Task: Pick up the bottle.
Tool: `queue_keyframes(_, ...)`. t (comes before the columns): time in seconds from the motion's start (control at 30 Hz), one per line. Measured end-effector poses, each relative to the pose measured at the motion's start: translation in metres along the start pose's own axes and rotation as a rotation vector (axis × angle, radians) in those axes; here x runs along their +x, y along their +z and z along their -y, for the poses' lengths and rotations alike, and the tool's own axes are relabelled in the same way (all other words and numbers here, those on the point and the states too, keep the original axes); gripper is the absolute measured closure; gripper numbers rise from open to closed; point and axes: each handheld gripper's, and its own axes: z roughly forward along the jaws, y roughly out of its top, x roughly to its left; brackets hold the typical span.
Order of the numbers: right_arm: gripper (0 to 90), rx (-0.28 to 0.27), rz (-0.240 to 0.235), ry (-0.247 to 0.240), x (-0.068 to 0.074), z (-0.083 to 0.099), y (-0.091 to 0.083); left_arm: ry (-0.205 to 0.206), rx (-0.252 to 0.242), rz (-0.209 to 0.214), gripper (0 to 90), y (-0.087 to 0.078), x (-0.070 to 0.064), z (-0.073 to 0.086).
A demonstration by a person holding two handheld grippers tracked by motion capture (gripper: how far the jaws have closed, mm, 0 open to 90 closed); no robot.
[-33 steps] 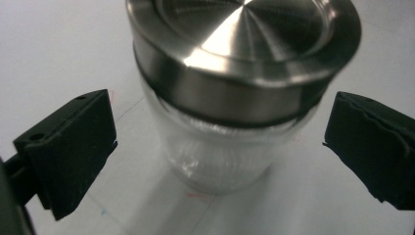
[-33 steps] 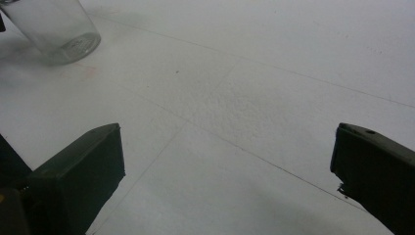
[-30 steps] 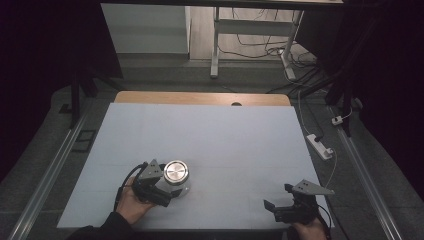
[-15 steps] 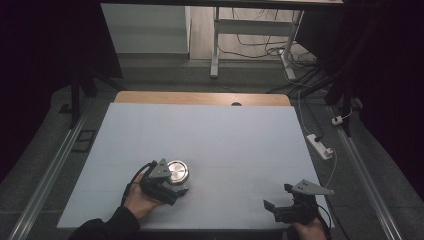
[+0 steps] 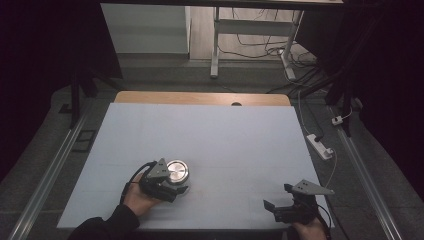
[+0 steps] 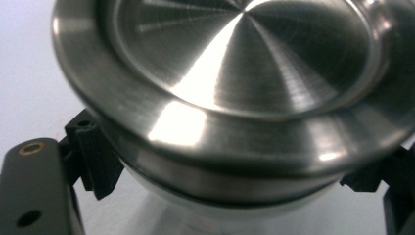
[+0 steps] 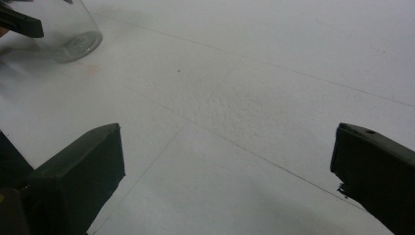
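Note:
A glass jar with a shiny metal lid (image 5: 177,171) stands upright on the white table (image 5: 225,135), front left of centre. My left gripper (image 5: 176,184) comes at it from the near-left, and its jaws press on the glass on both sides just under the lid (image 6: 235,73). In the left gripper view the black fingers (image 6: 93,156) sit against the jar's neck. My right gripper (image 5: 277,196) rests near the table's front right edge, open, with bare table between its jaws (image 7: 227,166). The jar's glass base (image 7: 68,34) appears far off in the right gripper view.
A bare wooden strip (image 5: 200,98) runs along the table's far edge. A white power strip (image 5: 320,145) and cables lie on the floor to the right. Metal rails (image 5: 50,170) flank the table, and desk legs (image 5: 215,40) stand behind it.
My left hand has slid a little to the right and the gripper has closed in around the jar. The jar and my right gripper have stayed in place.

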Motion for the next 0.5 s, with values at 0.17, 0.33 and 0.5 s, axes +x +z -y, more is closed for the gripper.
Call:
queue_keyframes(0.17, 0.0, -0.001, 0.001, -0.001, 0.000, 0.000, 0.000, -0.012, 0.011, -0.008, 15.1, 0.000, -0.001, -0.001)
queue_keyframes(0.33, 0.0, -0.002, 0.000, -0.001, 0.000, 0.000, 0.000, -0.041, 0.050, -0.018, 15.3, -0.001, -0.003, -0.007)
queue_keyframes(0.5, 0.0, -0.005, 0.001, -0.001, 0.000, 0.000, 0.000, -0.040, 0.061, -0.022, 15.4, -0.002, -0.003, -0.012)
